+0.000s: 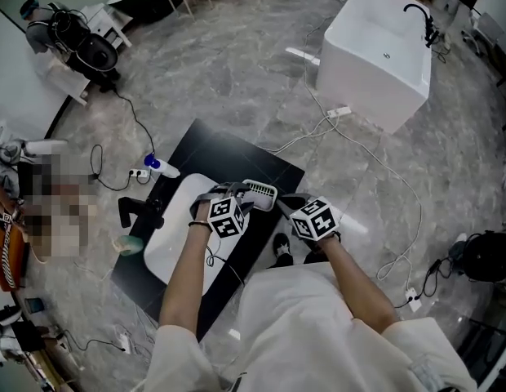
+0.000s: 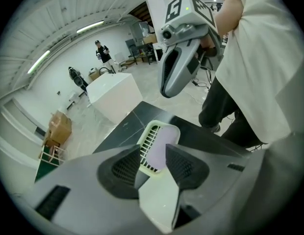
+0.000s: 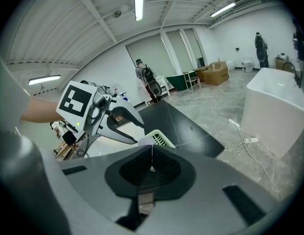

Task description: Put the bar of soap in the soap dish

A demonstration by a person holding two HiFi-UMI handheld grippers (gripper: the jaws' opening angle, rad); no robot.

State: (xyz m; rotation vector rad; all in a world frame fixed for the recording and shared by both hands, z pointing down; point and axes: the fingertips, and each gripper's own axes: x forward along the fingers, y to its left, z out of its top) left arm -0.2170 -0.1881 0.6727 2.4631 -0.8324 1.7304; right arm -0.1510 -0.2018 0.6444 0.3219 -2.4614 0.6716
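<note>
A pale green ribbed soap dish (image 1: 259, 193) rests on the rim of a white basin (image 1: 173, 237). In the left gripper view a lavender bar of soap (image 2: 162, 142) lies flat inside the soap dish (image 2: 148, 140). My left gripper (image 2: 153, 153) hangs just short of it, open, its jaws apart with the dish showing between them. In the head view the left gripper (image 1: 234, 195) is left of the dish. My right gripper (image 3: 152, 153) is shut with nothing in it. The dish's corner (image 3: 160, 139) peeks over its jaws. The right gripper (image 1: 290, 205) sits right of the dish.
The basin lies on a black mat (image 1: 237, 158) on a marble floor. A black tap (image 1: 140, 211) stands at the basin's left. A white bathtub (image 1: 375, 51) is far right, with cables and a power strip (image 1: 338, 113) between. A person (image 3: 142, 75) stands in the background.
</note>
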